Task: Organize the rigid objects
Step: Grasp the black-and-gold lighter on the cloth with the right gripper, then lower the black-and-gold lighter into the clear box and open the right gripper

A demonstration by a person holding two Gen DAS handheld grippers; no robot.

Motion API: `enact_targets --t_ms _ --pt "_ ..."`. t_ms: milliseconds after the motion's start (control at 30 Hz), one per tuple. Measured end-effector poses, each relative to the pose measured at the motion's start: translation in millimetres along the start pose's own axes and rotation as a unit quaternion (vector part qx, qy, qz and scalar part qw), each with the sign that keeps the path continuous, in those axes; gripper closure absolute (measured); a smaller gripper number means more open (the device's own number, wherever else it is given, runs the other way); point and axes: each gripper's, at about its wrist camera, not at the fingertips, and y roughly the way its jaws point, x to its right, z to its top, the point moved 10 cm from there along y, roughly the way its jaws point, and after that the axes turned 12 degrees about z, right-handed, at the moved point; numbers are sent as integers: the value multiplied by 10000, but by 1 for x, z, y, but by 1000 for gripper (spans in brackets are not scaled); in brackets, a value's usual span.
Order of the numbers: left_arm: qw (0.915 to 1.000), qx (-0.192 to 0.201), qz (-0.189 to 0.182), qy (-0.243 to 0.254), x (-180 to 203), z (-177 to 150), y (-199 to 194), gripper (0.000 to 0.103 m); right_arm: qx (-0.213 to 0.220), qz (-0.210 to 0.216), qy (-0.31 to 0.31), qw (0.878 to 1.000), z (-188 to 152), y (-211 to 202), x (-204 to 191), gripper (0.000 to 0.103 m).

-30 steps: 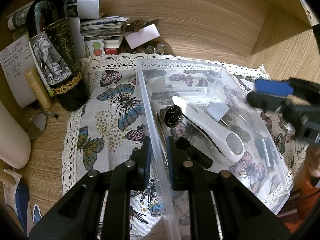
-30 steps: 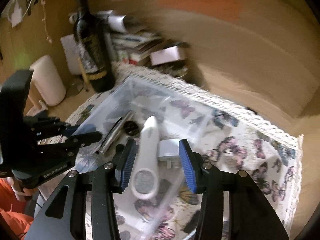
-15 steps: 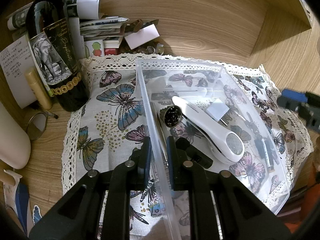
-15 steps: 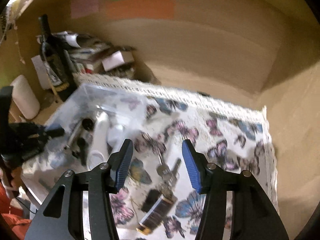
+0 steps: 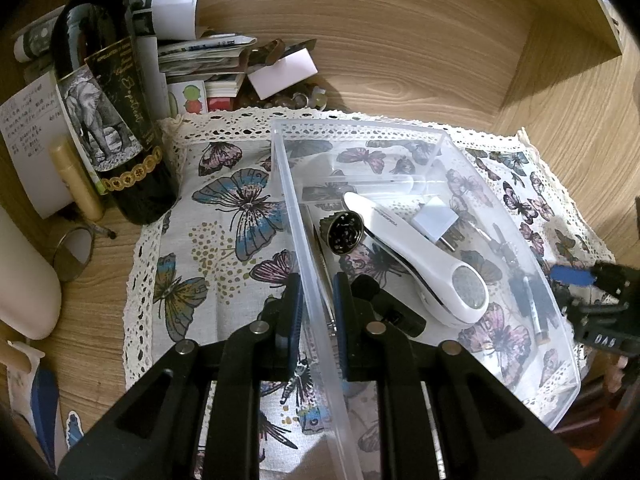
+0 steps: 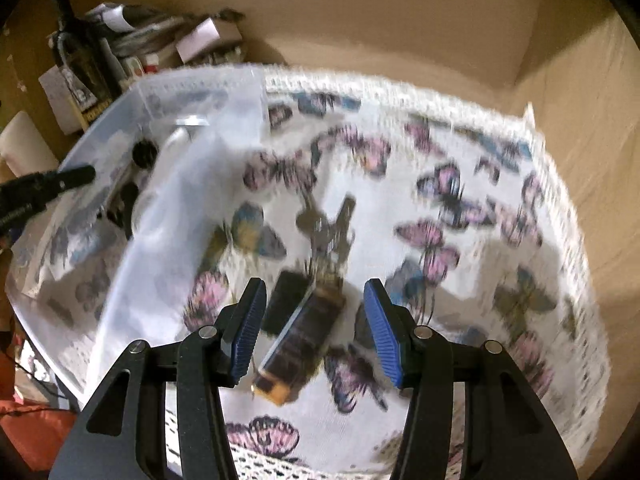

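Note:
A clear plastic bin [image 5: 404, 128] lies on a butterfly cloth [image 5: 224, 216]. It holds a white handheld device [image 5: 416, 256], a white plug adapter [image 5: 434, 222], a round black cap [image 5: 346, 232] and a black piece [image 5: 396, 312]. My left gripper [image 5: 316, 312] is shut on the bin's near left wall. My right gripper [image 6: 316, 332] is open, low over a bunch of keys [image 6: 324, 228] with a dark fob [image 6: 304, 332] on the cloth right of the bin [image 6: 160, 200]. The right wrist view is blurred.
A dark wine bottle [image 5: 108, 96], stacked papers and boxes [image 5: 204, 64], a small round mirror [image 5: 74, 248] and a white cylinder [image 5: 24, 280] crowd the left. Wooden walls [image 5: 400, 52] close the back and right.
My right gripper has swung right, from over the bin to low over the keys and fob on the cloth. My left gripper has held still on the bin wall.

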Motion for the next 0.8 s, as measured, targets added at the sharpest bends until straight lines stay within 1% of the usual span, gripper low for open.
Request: enact_targets --t_ms 133,267,333,367,433,633,800 --pt "10000 12 -2 -8 0 0 0 89 -262 -47 67 9996 -20 10 5 56" --pt "10000 22 -6 -18 0 0 0 89 -286 -115 96 9995 -25 8 12 58" --pt "10000 25 -10 -24 1 0 0 89 -340 -183 128 9992 -26 10 17 70" --pt "10000 27 -6 -15 1 0 0 89 -338 -188 165 9991 -27 11 20 72" --pt "10000 27 -1 -8 0 0 0 89 -269 -196 200 9992 -26 10 23 82" --pt "10000 30 3 -2 0 -1 0 89 -60 -248 323 9992 -16 7 30 82" --pt "10000 30 -1 0 0 -1 0 89 229 -199 167 9994 6 -4 18 81"
